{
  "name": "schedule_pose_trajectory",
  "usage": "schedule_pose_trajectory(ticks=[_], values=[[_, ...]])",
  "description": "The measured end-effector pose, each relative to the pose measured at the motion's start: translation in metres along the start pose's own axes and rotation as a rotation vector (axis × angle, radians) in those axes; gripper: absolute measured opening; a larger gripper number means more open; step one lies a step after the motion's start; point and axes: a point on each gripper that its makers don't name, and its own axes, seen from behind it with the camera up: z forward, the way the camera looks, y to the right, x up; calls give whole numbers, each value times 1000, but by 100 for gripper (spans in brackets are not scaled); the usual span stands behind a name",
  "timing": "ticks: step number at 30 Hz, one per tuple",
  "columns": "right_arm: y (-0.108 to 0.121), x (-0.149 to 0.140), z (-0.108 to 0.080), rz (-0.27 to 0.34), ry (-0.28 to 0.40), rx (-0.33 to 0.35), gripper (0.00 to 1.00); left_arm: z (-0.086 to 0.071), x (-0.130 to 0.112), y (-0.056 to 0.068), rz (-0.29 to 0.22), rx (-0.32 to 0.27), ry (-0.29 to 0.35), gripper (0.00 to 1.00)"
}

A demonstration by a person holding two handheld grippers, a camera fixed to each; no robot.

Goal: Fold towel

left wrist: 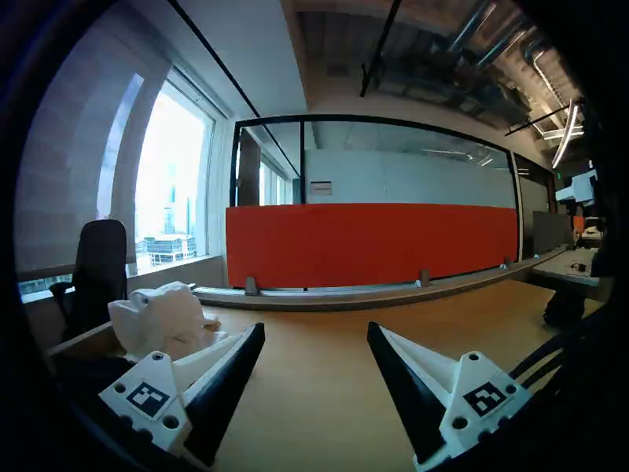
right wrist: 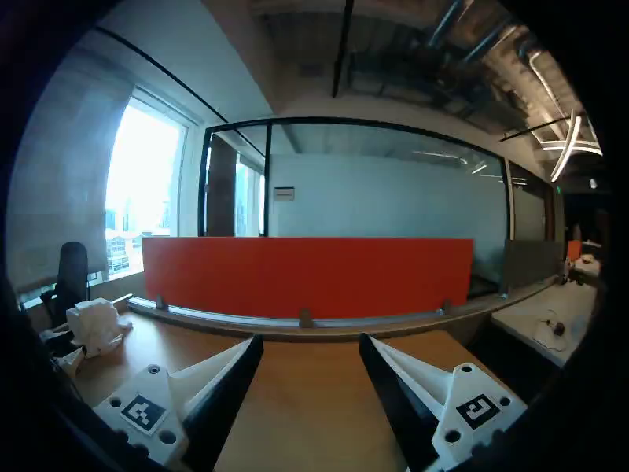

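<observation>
Jaws apart, left gripper (left wrist: 314, 326), right gripper (right wrist: 310, 337) — towel (left wrist: 161, 315) crumpled.

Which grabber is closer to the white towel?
The left gripper: the crumpled white towel lies right beside it, while from the right gripper it looks smaller and farther away.

Cannot read any word or number. See square black-and-white coded markers (left wrist: 148, 397) on the fingers (left wrist: 464, 393) of the left gripper (left wrist: 314, 326) and the right gripper (right wrist: 310, 337), without letters. Spot a small white notice (left wrist: 320, 188) on the glass partition (left wrist: 393, 165), too tiny to read.
</observation>
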Motion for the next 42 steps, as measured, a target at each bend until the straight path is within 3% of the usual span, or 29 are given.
schedule_pose_trajectory(ticks=[8,20,42], values=[[-6,-13,1,9,6,9,94,-3,-31,-6,-7,16,5,97],[-9,-24,1,-13,14,11,94,-4,-62,-4,-6,22,7,97],[1,-29,-7,-13,14,1,94,-5,-71,-11,-12,42,-1,97]])
